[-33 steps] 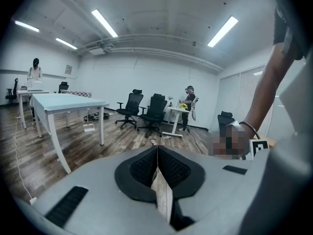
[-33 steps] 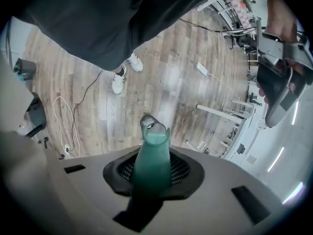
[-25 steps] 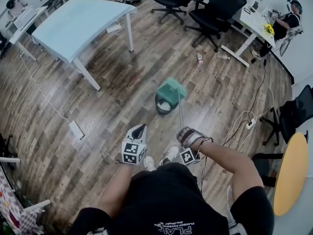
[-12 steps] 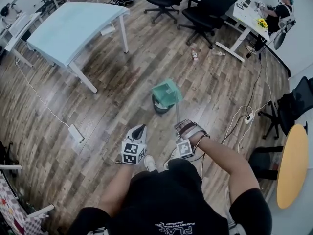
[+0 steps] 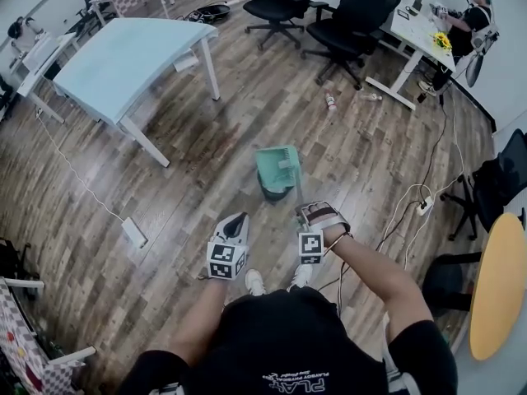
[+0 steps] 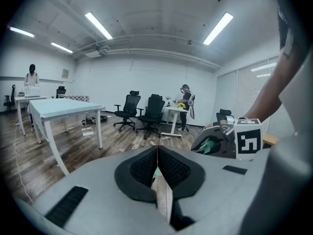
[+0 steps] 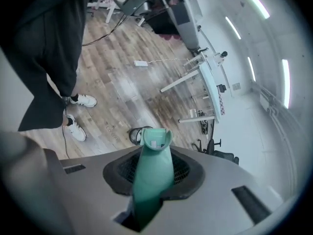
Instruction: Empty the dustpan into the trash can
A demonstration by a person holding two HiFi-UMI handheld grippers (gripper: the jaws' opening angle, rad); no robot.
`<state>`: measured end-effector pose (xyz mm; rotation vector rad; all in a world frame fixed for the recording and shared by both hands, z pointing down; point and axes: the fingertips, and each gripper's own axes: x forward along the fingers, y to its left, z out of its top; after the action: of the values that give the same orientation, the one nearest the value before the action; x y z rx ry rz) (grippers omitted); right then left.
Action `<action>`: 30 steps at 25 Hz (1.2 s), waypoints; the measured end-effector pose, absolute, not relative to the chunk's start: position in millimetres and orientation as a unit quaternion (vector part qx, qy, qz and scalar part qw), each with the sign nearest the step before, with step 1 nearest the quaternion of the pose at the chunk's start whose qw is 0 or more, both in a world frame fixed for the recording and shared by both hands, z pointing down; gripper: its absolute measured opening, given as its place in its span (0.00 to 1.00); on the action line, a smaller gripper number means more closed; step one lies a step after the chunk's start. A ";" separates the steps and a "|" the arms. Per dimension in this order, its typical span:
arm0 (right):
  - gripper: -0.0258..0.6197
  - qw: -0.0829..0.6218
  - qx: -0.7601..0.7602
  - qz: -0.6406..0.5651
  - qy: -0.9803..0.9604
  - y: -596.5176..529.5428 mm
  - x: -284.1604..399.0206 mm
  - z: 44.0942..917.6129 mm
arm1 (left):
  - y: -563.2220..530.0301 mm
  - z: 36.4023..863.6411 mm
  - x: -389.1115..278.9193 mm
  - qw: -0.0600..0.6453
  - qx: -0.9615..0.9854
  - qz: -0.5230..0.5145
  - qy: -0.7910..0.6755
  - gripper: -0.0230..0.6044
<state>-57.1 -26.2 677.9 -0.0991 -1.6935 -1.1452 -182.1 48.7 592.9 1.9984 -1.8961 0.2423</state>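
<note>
Idle at the person's front, the left gripper (image 5: 236,219) has its jaws pressed together on nothing. Beside it, the right gripper (image 5: 310,212) is clamped on the upper end of the long handle (image 7: 149,175) of a teal dustpan (image 5: 278,168). The pan hangs just above the dark round trash can (image 5: 277,193) on the wood floor (image 5: 165,188). It looks like light, stiff plastic. Gripped so high on a smooth handle, the pan may swing or twist unless the grip is firm.
</note>
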 end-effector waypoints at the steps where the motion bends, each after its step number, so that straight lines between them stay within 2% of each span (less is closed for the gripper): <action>1: 0.19 0.519 -0.027 -0.463 -0.717 -30.9 -55.7 674.3 | 47.2 592.0 -180.9 0.186 0.708 0.087 -0.675 0.07; 13: 0.19 0.467 0.164 -0.216 -0.842 -109.6 -21.9 635.0 | 17.0 585.0 -150.4 0.177 0.707 0.104 -0.677 0.07; 22: 0.19 0.405 0.256 -0.020 -0.877 -133.3 8.8 624.2 | -2.6 582.1 -133.4 0.174 0.707 0.108 -0.677 0.07; 30: 0.19 0.327 0.341 0.090 -0.877 -153.0 48.5 609.1 | -18.7 584.1 -122.0 0.177 0.706 0.112 -0.676 0.07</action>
<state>48.5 -153.0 609.1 0.8931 -2.2961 0.2358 -122.0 -18.7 584.1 1.9992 -1.9132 0.3170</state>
